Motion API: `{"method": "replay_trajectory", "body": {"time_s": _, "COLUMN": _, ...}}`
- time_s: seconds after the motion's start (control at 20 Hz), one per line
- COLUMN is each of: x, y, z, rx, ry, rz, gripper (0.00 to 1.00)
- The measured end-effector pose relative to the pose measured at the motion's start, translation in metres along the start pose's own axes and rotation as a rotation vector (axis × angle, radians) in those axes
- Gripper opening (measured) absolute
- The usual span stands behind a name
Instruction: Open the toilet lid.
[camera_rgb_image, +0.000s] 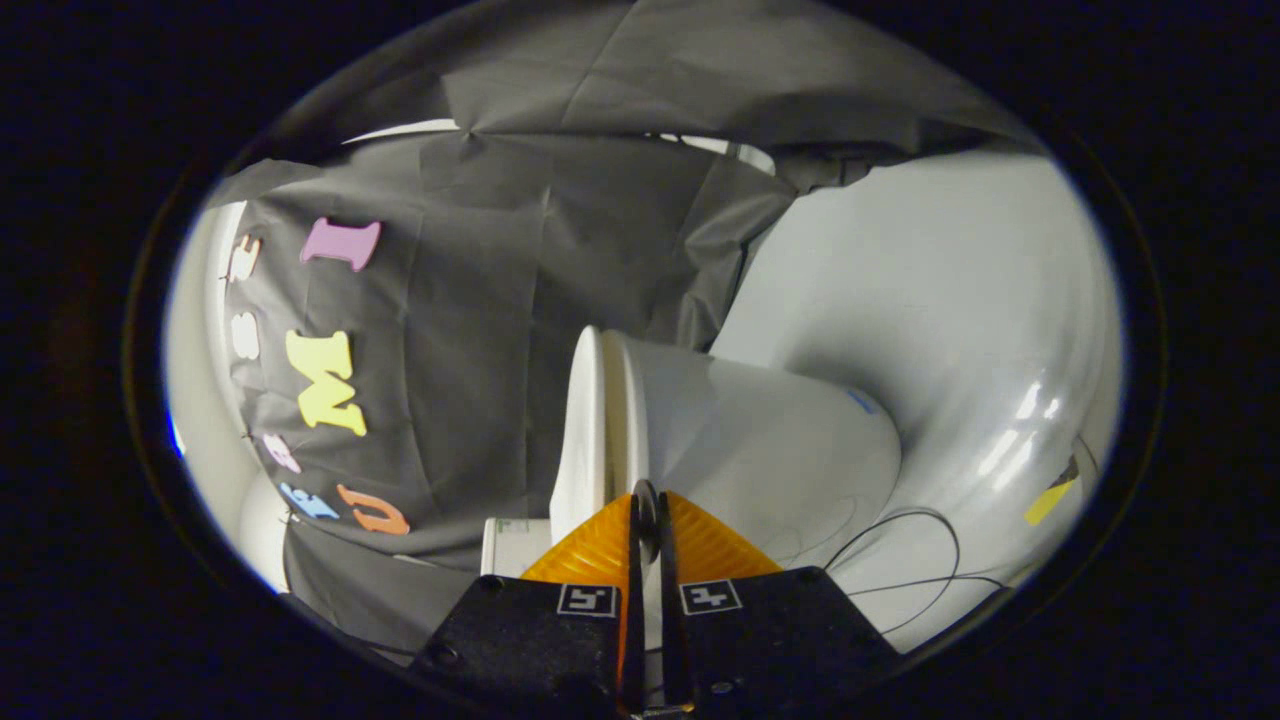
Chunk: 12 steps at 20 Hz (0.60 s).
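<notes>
We are looking forward along the gripper (645, 512), and the view is rolled over on its side, so the whole toilet is lying sideways across the picture. The jaws are standing very narrow, with only a thin slit showing between them, and a small dark round piece is sitting right in that slit at the tips; we cannot tell whether it is a part of the toilet or of the gripper. Just ahead of the jaws we are seeing the toilet lid (580, 440), white and edge-on, lying against the seat (618, 420) with a thin dark seam running between the two. Whether the jaws are actually pressing on the lid's rim we cannot tell, since the tips are covering that spot. Beyond the seat the white toilet bowl (760, 440) is swelling out and running on into the larger glossy white body of the toilet (950, 330), where light is glinting. A thin dark cable (905, 515) is looping over the white surface beside the bowl, and a small yellow tape mark (1048, 500) is sitting further out. A small white box (512, 545) is resting just beside the jaws, under the lid's edge, with the dark cloth wall (480, 350) hanging behind it all
</notes>
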<state>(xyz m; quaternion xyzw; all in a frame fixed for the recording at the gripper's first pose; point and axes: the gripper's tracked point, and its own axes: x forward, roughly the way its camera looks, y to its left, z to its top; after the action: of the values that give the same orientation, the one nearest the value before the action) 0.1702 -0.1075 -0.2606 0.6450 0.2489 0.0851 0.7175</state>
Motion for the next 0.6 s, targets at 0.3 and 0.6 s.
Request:
{"method": "replay_trajectory", "body": {"time_s": 0.3, "x": 0.0023, "y": 0.0038, "z": 0.0058, "rx": -0.049, "ry": -0.021, "rz": 0.007, "gripper": 0.04}}
{"method": "replay_trajectory", "body": {"time_s": 0.6, "x": 0.0026, "y": 0.0078, "z": 0.0068, "rx": -0.143, "ry": -0.033, "rz": -0.045, "gripper": 0.03}}
